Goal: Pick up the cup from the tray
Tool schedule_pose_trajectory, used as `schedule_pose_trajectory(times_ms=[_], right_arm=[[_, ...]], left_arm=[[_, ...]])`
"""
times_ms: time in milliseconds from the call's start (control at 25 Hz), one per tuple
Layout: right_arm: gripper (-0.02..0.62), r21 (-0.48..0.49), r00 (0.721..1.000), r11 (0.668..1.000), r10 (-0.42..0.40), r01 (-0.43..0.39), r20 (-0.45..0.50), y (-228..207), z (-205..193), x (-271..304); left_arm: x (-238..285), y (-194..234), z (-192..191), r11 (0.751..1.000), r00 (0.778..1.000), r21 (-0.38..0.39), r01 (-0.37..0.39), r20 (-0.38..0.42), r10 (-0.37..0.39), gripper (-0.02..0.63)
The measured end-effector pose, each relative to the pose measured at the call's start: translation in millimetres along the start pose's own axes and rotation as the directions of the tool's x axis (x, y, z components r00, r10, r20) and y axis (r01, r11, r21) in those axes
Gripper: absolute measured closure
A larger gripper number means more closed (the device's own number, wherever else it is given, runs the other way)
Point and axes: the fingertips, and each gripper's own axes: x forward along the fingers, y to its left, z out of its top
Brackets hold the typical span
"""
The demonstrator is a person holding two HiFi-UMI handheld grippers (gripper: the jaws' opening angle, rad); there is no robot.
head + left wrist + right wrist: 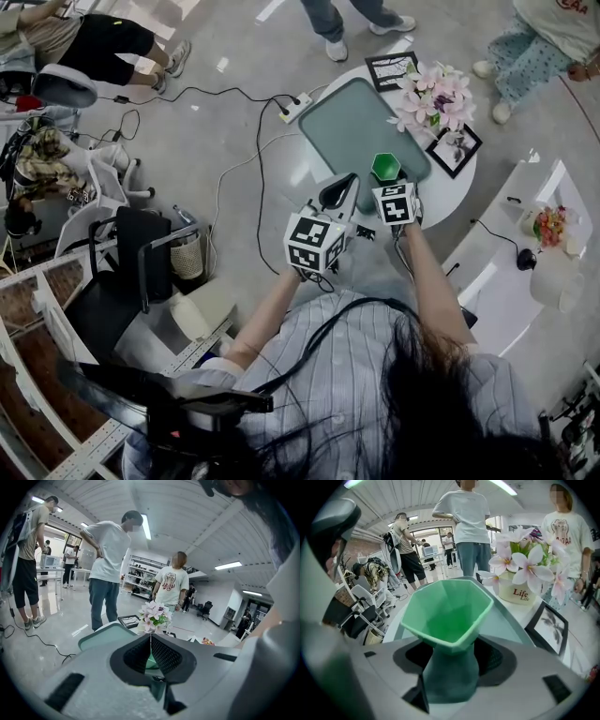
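A green faceted cup (pixel 385 167) (pixel 447 620) stands upright over the near end of the grey-green tray (pixel 347 122) (pixel 508 623) on a round white table (pixel 305 173). My right gripper (pixel 387 180) (pixel 450 665) is shut on the cup's lower body, and its jaws hide the base. I cannot tell whether the cup touches the tray. Just left of it my left gripper (pixel 339 191) (pixel 151 645) is shut with nothing in it, its jaws pressed together and pointing at the tray (pixel 101 637).
A pot of pink flowers (pixel 433 98) (pixel 525 581) stands at the tray's right, with a picture frame (pixel 455 148) beside it and another (pixel 391 68) behind. A power strip (pixel 294 107) with cables lies on the floor. People stand beyond the table; a black chair (pixel 131 258) is at my left.
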Motion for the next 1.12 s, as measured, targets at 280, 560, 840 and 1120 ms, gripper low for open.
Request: schedule_pose_trajectory(times_ms=[280,560,840,1120], right_arm=[[0.331,-0.02,0.998,0.998,-0.052,0.053,0.017,-0.4,-2.3,-3.6],[0.331,-0.027,0.997,0.999,-0.038,0.04,0.065,4.3,7.3,-11.1],[0.331,-0.006,0.988,0.999,-0.034,0.036,0.148,12.1,22.5,-22.9],[0.331,0.013,0.979,1.0,-0.021,0.019,0.204,33.1,33.9,-41.0]], left_arm=[[-4.9,4.0,-2.5,1.0,1.0,0.002,-0.008,-0.003,0.008,0.591],[-10.8,4.9,-2.3,1.0,1.0,0.006,-0.009,-0.001,0.009,0.591],[-20.2,6.0,-4.5,1.0,1.0,0.014,-0.008,0.006,0.008,0.591],[-34.9,8.1,-3.3,1.0,1.0,0.02,-0.008,0.022,0.007,0.591]])
